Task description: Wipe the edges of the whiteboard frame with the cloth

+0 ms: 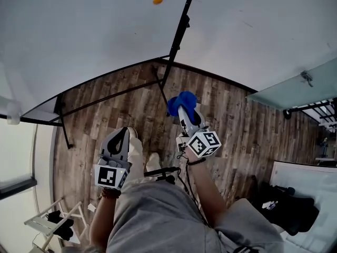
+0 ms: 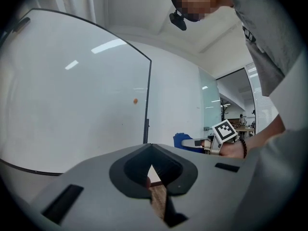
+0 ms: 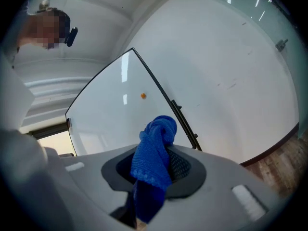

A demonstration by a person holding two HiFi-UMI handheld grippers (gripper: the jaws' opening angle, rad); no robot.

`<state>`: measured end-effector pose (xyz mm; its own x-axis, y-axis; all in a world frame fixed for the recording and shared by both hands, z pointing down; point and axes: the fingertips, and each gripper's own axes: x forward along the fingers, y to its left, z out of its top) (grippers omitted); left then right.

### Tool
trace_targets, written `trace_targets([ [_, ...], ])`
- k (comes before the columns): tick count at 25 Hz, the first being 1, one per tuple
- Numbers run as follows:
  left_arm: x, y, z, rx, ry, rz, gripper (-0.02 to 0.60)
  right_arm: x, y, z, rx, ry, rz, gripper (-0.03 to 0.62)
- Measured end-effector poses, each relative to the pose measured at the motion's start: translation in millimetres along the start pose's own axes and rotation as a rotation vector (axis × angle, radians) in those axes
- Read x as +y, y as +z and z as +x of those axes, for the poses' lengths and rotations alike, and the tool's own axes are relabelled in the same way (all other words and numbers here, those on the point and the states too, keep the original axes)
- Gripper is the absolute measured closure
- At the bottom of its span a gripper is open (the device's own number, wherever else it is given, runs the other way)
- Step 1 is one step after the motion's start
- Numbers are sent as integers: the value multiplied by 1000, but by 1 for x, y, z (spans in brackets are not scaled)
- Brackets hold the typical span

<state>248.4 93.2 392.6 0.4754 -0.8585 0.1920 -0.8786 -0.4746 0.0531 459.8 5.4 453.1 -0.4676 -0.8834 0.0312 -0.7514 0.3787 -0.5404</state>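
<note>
The whiteboard (image 1: 79, 41) stands in front of me on a stand, with a thin black frame. Its right frame edge (image 1: 179, 29) runs down to the lower right corner; the bottom frame edge (image 1: 105, 77) curves left. An orange magnet (image 1: 157, 0) sits on the board. My right gripper (image 1: 184, 109) is shut on a bunched blue cloth (image 1: 181, 102), held just below that corner and apart from the frame. The cloth (image 3: 154, 160) sticks out past the jaws in the right gripper view, with the frame edge (image 3: 166, 99) beyond. My left gripper (image 1: 120, 139) hangs lower left, shut and holding nothing.
Black stand legs (image 1: 65, 129) reach down over the wood floor (image 1: 237, 125). A white rack (image 1: 50, 224) stands at the lower left, dark bags (image 1: 290, 207) lie on a white surface at the lower right, and a glass panel (image 1: 295, 86) is at the right.
</note>
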Motion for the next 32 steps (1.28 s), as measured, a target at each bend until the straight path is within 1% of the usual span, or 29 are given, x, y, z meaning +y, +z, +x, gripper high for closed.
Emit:
trace_targets([
  [2,22,-3,22,-15,-8,-17,575,-15,-6,26,7,3,29,473],
  [4,41,0,47,-44,-29,-13,575,-28,-6,52,6,-3,52,473],
  [6,57,2,72,-51,-63,-4,575,-41,-2,74,0,-16,68,473],
  [10,85,4,115,-41,-158,0,575,-60,7,110,-3,-31,117,473],
  [14,104,4,145,-9,-258,10,575,-86,10,139,7,-77,94,473],
  [17,114,6,165,-13,-292,30,575,-110,2,160,34,-114,112,473],
  [20,119,5,175,9,-298,23,575,-132,-16,177,102,-142,116,473],
  [22,124,3,182,38,-283,6,575,-146,-27,190,143,-150,119,473],
  [24,129,2,193,55,-265,-1,575,-160,-33,208,169,-134,138,473],
  [26,128,1,202,74,-253,13,575,-175,-43,218,201,-121,170,473],
  [28,129,1,213,98,-225,6,575,-194,-52,231,237,-115,199,473],
  [30,133,3,226,104,-197,2,575,-208,-61,246,270,-94,214,473],
  [32,137,2,233,116,-182,27,575,-216,-73,257,301,-75,223,473],
])
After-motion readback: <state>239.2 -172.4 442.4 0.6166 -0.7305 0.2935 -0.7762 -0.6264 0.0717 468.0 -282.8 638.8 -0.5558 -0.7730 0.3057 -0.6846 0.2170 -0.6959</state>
